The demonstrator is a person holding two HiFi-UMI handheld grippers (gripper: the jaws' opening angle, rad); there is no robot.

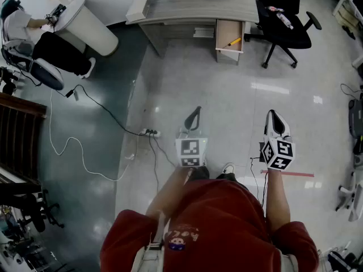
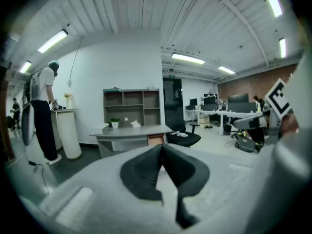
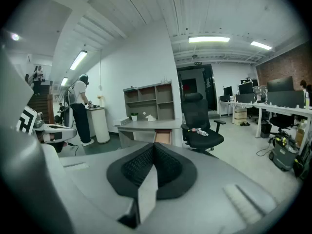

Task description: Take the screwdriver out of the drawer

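Observation:
A yellow-handled screwdriver lies in the open wooden drawer of the grey desk at the far side of the room. The same drawer shows small and distant in the left gripper view, and the drawer is just as far off in the right gripper view. My left gripper is held out over the floor, jaws shut and empty, tips meeting. My right gripper hangs beside it, also shut with nothing in it. Both are well short of the desk.
A black office chair with a bottle on its seat stands right of the drawer. A power strip and cables trail across the floor at the left. A white round stand and a person are at the far left. Red tape marks the floor.

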